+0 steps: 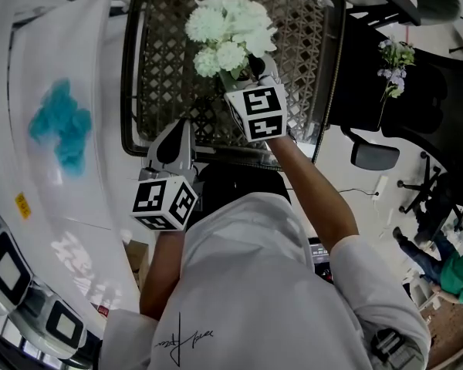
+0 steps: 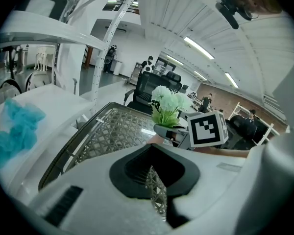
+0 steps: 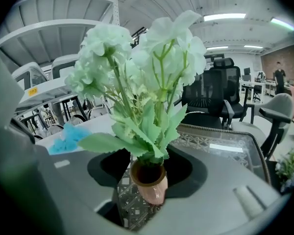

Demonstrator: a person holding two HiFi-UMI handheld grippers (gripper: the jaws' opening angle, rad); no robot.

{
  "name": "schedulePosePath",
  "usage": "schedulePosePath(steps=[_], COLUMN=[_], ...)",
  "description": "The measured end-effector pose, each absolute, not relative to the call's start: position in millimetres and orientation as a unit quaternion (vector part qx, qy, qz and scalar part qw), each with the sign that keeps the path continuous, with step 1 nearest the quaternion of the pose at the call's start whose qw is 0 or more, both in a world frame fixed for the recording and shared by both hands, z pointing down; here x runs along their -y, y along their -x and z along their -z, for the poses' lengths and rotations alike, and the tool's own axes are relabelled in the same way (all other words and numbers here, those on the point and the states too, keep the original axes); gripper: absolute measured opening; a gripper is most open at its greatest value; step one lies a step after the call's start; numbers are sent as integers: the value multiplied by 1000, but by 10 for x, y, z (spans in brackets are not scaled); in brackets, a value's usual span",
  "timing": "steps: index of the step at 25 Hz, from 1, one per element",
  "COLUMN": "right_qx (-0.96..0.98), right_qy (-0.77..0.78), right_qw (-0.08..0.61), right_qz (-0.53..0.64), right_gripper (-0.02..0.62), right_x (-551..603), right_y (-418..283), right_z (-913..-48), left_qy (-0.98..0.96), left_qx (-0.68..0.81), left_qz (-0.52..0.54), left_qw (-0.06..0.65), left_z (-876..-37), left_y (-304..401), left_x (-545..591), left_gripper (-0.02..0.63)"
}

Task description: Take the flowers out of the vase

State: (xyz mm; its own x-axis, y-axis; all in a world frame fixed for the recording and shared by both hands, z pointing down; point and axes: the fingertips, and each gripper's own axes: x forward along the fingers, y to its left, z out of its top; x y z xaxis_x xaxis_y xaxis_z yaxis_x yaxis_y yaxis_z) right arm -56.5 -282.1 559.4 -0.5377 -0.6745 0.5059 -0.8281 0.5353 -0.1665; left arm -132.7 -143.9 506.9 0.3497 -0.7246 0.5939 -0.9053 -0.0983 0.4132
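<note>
A: In the head view the right gripper (image 1: 255, 69) is at the base of the flowers (image 1: 228, 25), over the lattice table (image 1: 170, 52). The blooms cover the vase from above.

B: The right gripper view has it. The pinkish vase (image 3: 149, 182) stands upright on the table between the jaws, stems in it. The jaws are spread wide. Lattice shows between the vase and the jaw on the picture's left, so there's no pinch. On the other side the vase is just beside the jaw; contact unclear.

A: And the left gripper (image 1: 174, 141)?

B: The head view puts it at the table's near edge, apart from the flowers. Its own view shows the jaws a narrow slit apart, only lattice through the gap, nothing held. It also shows the flowers side-on with the right gripper beside them.

A: The blue cloth (image 1: 58, 126) lies on a white surface left of the table.
</note>
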Motion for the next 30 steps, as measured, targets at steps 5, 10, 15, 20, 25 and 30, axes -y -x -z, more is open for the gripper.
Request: schedulePosePath(steps=[5,10,15,20,25,30], right_qx=[854,850,846,846,848,847], right_qy=[-442,-452,-460,-461,-460,-463], right_qw=[192,191,191,192,185,185], right_qz=[-197,-192,-191,-187,-188,-184], right_gripper=[189,173,161,140,135,127], right_x=[2825,2817,2818,2835,2839,2854], right_y=[547,526,495,498,505,495], right_z=[-5591,-5568,-5545,-5519,-5474,-5434], left_qy=[-730,-730,-732,-732,-734,-736], left_qx=[558,558,557,556,556,555], left_qz=[-123,-120,-119,-119,-116,-115], left_qw=[375,377,374,374,372,370], left_z=[-5091,-5086,-5062,-5067,-5038,-5021], left_y=[1341,1349,1348,1356,1359,1366], left_x=[1417,1396,1387,1390,1397,1412], left_gripper=[4,3,5,3,4,5])
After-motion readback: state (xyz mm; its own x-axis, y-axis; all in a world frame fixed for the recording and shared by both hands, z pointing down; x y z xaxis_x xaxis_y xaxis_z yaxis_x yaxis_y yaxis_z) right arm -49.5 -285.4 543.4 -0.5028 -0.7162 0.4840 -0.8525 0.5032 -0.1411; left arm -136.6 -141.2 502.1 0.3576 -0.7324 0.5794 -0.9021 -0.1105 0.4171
